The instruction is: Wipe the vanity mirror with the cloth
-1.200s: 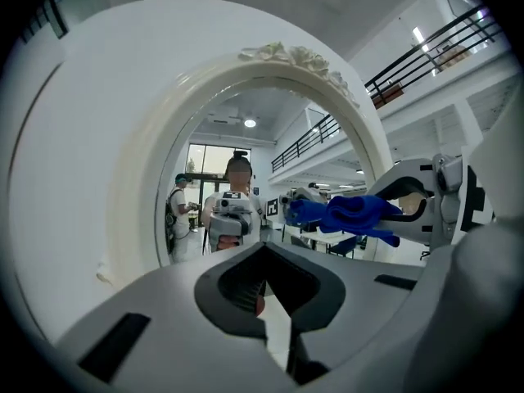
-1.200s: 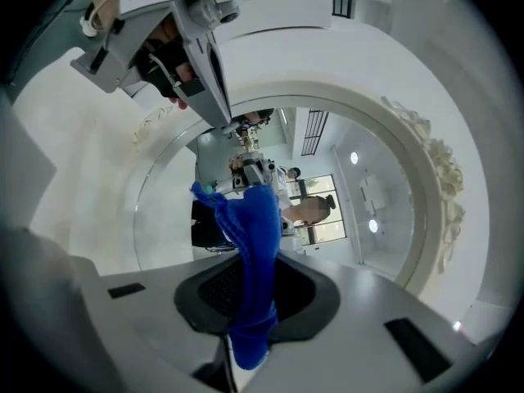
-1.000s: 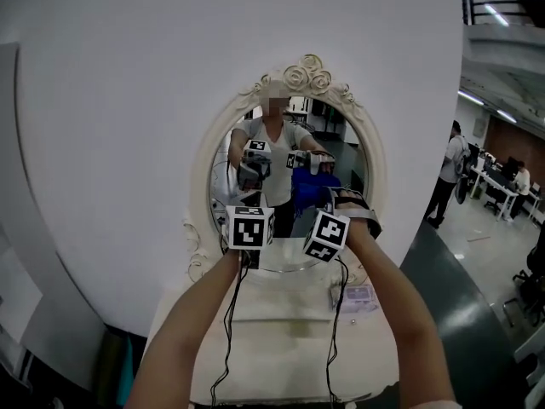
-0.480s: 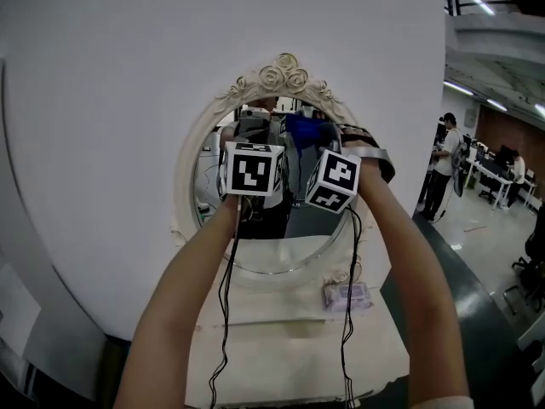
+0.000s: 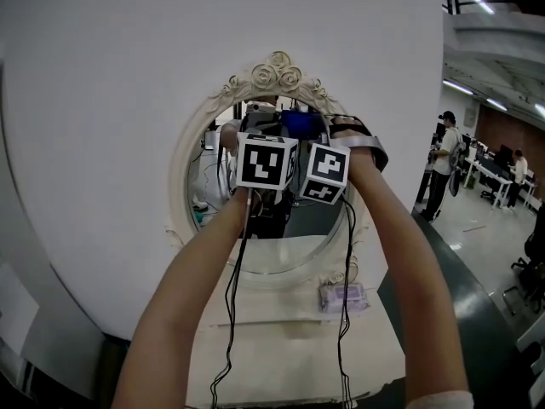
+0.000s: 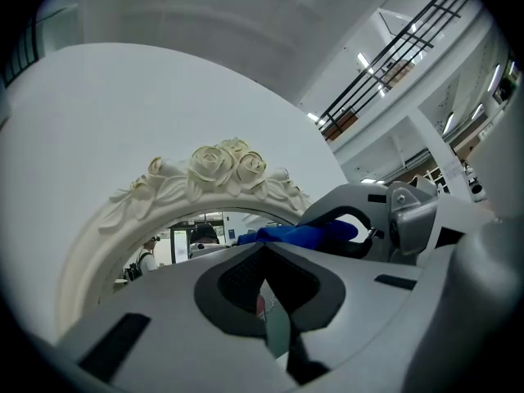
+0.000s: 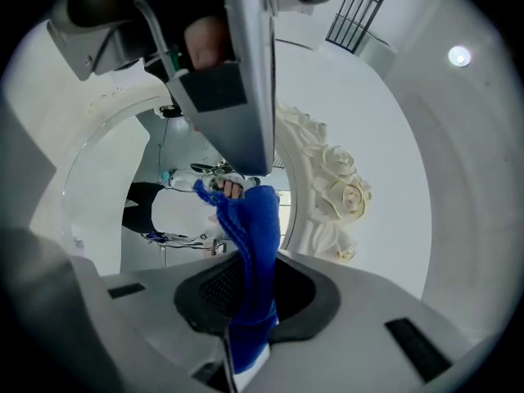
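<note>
One crumpled blue cloth (image 7: 254, 236), oval mirror (image 5: 180, 181)

Head view: set back, facing the vanity mirror (image 5: 207, 181) square-on; left and right gripper views: close along their jaws, all three sharing its rose crest (image 6: 218, 164).

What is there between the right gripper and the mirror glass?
The blue cloth, clamped in the right gripper, reaches toward the mirror glass; the right gripper view shows it.

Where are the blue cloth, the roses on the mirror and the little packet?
blue cloth (image 7: 254, 252): right gripper view, on its middle fold.
roses (image 6: 218, 164): left gripper view, on the middle rose of the three.
little packet (image 5: 343, 296): head view, on its top face.
</note>
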{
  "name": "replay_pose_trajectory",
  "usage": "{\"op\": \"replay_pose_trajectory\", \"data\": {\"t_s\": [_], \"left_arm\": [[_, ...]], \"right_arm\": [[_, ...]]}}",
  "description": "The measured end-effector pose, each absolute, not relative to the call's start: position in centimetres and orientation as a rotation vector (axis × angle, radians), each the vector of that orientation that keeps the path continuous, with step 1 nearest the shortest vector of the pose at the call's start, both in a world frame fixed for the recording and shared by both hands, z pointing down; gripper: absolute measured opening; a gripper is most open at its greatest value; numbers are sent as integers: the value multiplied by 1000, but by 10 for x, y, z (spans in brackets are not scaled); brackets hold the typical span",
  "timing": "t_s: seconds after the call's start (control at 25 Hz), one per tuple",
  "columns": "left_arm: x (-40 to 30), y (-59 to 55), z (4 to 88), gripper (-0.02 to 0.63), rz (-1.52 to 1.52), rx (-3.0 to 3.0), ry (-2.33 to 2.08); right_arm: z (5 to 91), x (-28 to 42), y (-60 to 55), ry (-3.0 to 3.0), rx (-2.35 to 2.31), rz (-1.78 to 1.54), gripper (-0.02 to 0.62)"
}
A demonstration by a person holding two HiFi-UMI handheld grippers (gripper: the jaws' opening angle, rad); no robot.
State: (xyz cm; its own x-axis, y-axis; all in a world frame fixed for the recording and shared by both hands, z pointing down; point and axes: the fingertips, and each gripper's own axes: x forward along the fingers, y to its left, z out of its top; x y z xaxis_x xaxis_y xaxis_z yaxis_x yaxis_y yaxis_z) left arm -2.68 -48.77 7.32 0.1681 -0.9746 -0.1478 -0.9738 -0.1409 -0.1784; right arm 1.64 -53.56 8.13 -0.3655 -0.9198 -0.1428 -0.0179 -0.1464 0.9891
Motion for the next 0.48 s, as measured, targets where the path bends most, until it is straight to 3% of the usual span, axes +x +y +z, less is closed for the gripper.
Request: {"op": "replay_pose_trajectory", "data": {"t_s": [0.48], "left_arm": [[-21,-501,94,5,-28,-2231,1875]], "right_arm": [[95,33,-557,-1415,1105,-1561,67]]}}
